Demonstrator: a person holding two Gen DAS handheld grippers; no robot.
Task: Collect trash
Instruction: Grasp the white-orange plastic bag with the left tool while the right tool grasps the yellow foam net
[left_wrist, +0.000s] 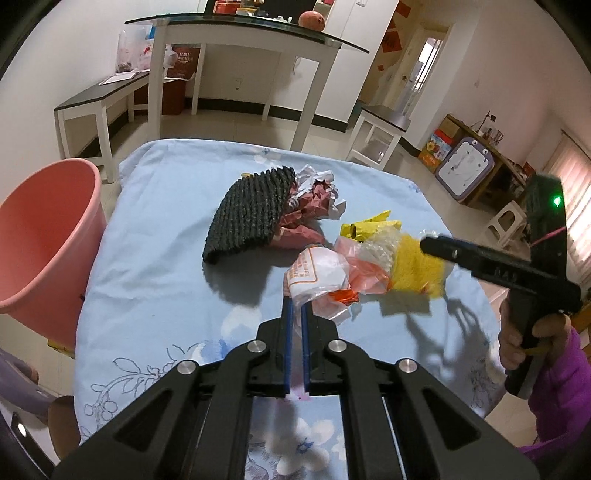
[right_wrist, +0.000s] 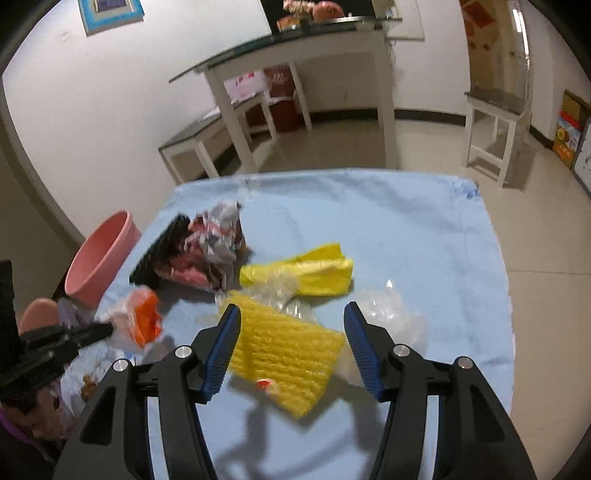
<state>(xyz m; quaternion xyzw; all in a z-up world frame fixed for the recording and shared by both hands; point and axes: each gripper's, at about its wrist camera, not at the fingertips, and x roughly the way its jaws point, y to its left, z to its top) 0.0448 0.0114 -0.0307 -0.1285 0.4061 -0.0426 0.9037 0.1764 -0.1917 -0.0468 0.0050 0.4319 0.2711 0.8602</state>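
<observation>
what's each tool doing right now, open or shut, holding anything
Left tool: shut on the white and orange plastic bag.
Right tool: open, holding nothing, poised over the yellow foam sheet.

- Left gripper (left_wrist: 295, 301): angled downward; blue-padded jaws closed together, pinching thin white plastic at the tips
- Right gripper (right_wrist: 291, 325): angled downward; jaws spread wide, nothing clamped; a hand (left_wrist: 517, 341) in a purple sleeve grasps its handle

The left gripper's (left_wrist: 296, 301) tips are buried in the white-and-orange plastic bag (left_wrist: 317, 275). Black foam netting (left_wrist: 251, 212) hides part of the crumpled red paper (left_wrist: 314, 206) beyond. Pink bucket (left_wrist: 44, 240) cut off at left edge. Right wrist view motion-blurred.
</observation>
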